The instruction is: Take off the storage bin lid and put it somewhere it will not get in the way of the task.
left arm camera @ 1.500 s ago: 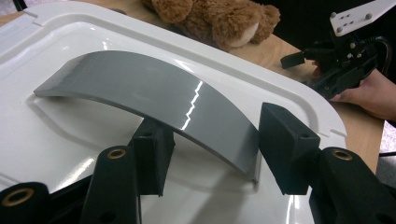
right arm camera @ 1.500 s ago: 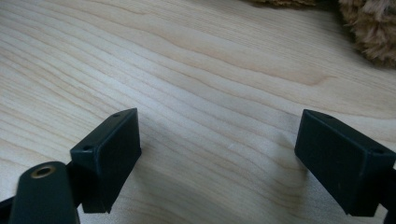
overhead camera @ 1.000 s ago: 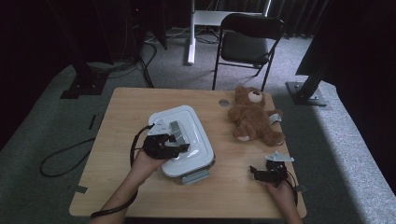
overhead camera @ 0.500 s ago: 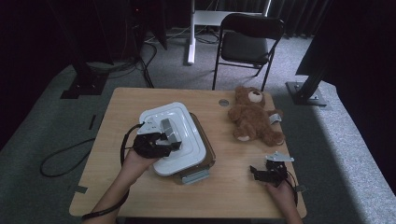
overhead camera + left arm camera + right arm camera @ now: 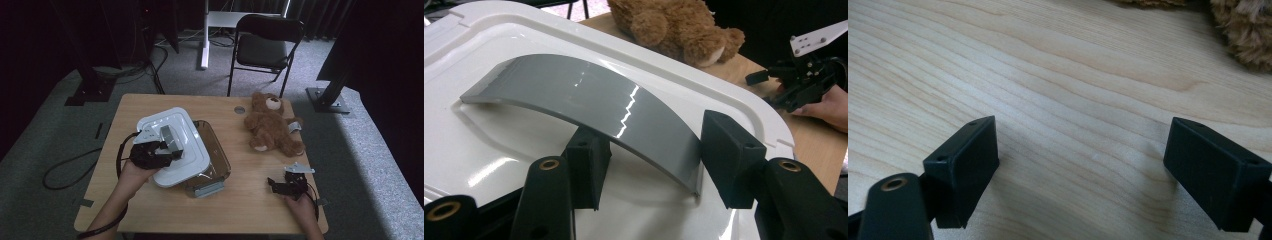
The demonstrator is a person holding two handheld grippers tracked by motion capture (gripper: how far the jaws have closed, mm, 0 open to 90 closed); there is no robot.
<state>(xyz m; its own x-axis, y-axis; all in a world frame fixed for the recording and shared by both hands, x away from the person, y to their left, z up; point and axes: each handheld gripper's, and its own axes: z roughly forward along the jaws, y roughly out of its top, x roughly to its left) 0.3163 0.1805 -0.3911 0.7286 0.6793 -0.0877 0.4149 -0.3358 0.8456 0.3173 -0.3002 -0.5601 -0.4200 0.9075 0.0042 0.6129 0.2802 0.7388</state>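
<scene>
A white lid (image 5: pixel 175 160) with a curved grey handle (image 5: pixel 169 136) hangs tilted over the left part of a clear plastic box (image 5: pixel 216 159). My left gripper (image 5: pixel 161 150) is shut on that handle. In the left gripper view the pads (image 5: pixel 729 156) press the two edges of the grey handle (image 5: pixel 589 100) above the lid (image 5: pixel 499 150). My right gripper (image 5: pixel 283 185) rests low at the table's front right, open, its jaws wide apart over bare wood (image 5: pixel 1048 75) with nothing between them (image 5: pixel 1083 165).
A brown teddy bear (image 5: pixel 271 126) lies at the back right of the wooden table (image 5: pixel 240 210), also in the left gripper view (image 5: pixel 669 25). A round hole (image 5: pixel 240 109) sits near the far edge. A black chair (image 5: pixel 264 47) stands behind the table.
The left gripper has carried the lid leftward and a little up, off the clear box, whose right side and front latch are now uncovered. The right gripper has stayed put.
</scene>
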